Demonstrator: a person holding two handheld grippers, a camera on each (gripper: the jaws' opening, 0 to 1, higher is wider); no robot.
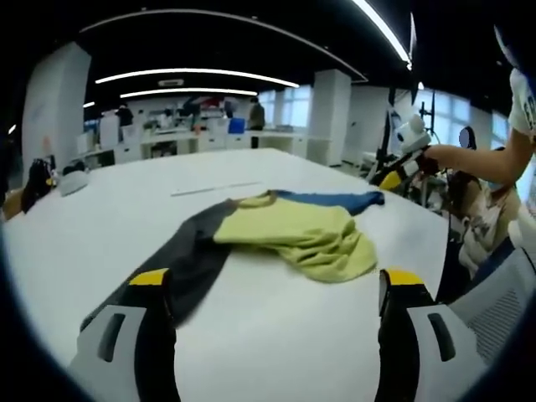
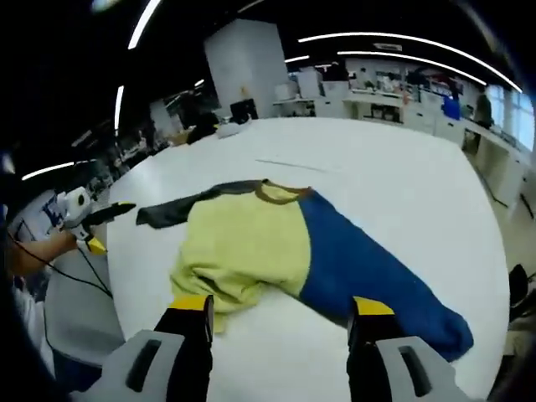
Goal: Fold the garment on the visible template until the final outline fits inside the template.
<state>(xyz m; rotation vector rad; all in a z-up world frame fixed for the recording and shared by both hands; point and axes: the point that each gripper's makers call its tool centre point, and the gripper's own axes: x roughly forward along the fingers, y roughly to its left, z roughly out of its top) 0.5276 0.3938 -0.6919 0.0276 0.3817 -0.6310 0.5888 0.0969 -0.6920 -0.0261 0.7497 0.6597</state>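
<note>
A long-sleeved garment lies bunched on the white table (image 1: 100,218). Its yellow-green body (image 1: 297,230) is crumpled in the middle, a dark grey sleeve (image 1: 188,260) runs toward my left gripper (image 1: 276,289), and a blue sleeve (image 1: 335,199) points away. My left gripper is open, its yellow-tipped jaws wide apart just short of the cloth. In the right gripper view the yellow body (image 2: 247,243) and blue sleeve (image 2: 360,268) lie just ahead of my open right gripper (image 2: 280,322). A thin pale line (image 1: 213,188) marks the table beyond the garment.
A person's arm holds the right gripper (image 1: 409,159) at the table's far right edge. The left gripper (image 2: 88,219) shows at the table's left edge. A grey mesh chair (image 1: 502,293) stands close by. Desks (image 1: 193,134) and a white pillar (image 2: 243,67) stand beyond.
</note>
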